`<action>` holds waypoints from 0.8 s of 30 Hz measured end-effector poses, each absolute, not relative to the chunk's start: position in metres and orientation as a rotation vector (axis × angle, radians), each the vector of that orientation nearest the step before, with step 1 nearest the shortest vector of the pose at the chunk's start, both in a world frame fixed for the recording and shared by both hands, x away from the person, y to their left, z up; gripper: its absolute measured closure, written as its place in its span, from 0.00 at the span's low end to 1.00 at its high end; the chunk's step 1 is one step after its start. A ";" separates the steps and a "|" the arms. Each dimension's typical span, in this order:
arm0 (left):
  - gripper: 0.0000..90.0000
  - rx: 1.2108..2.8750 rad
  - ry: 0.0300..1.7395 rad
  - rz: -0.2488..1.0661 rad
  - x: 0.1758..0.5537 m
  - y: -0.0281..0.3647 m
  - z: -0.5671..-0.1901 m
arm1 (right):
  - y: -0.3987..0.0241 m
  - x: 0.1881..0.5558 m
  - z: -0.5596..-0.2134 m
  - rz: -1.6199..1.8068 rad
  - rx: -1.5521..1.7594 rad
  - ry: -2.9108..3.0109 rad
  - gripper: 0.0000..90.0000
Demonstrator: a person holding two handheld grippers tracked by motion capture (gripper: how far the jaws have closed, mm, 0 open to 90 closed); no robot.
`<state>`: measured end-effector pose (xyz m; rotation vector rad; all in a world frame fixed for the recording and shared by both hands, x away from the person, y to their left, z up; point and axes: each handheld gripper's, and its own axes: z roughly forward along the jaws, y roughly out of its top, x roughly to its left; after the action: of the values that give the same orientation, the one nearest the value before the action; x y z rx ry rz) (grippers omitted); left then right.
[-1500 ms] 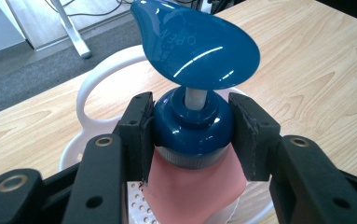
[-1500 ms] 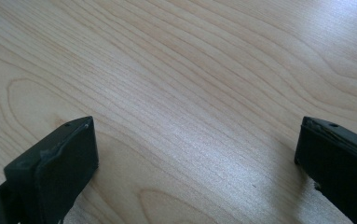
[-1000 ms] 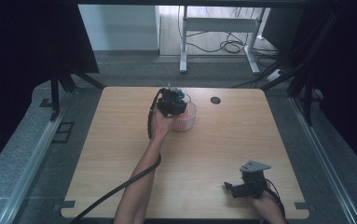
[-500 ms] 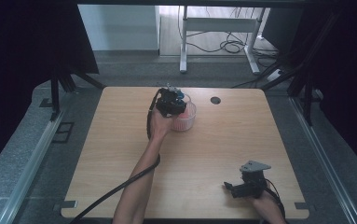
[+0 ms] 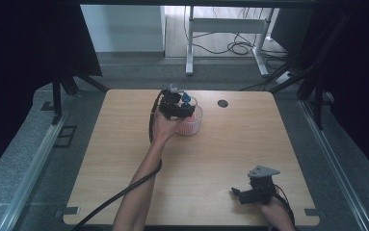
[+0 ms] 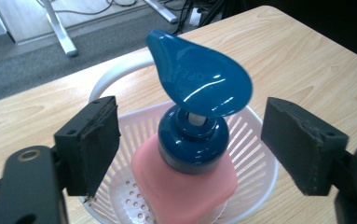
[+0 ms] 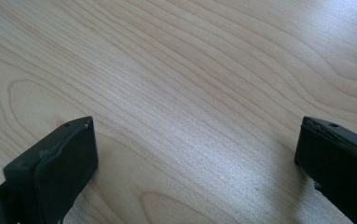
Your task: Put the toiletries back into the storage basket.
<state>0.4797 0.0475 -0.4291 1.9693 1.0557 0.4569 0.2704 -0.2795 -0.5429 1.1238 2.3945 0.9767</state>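
**Around the workspace**

The light wood table (image 5: 211,183) has a dark round hole (image 5: 222,103) near its far edge. Grey floor (image 5: 37,159) surrounds it. Beyond stands a white metal frame (image 5: 225,29), with black cables (image 5: 235,47) tangled on the floor beneath it.

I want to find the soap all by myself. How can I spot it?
Look at the far side of the wooden table, where a white basket sits. The soap bottle stands inside it. It is pink, with a shiny blue pump top.
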 end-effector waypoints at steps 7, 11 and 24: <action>0.14 1.960 1.024 0.448 0.475 0.052 -0.422 | -0.280 0.270 -0.543 0.976 1.123 2.394 0.00; 0.13 1.958 1.016 0.452 0.473 0.053 -0.420 | -0.280 0.270 -0.543 0.976 1.122 2.394 0.00; 0.12 1.974 0.964 0.472 0.463 0.055 -0.409 | -0.280 0.270 -0.543 0.977 1.122 2.394 0.00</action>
<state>0.4630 0.0554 -0.4087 1.9741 0.9641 0.4723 0.2704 -0.2795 -0.5430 1.1221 2.3943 0.9767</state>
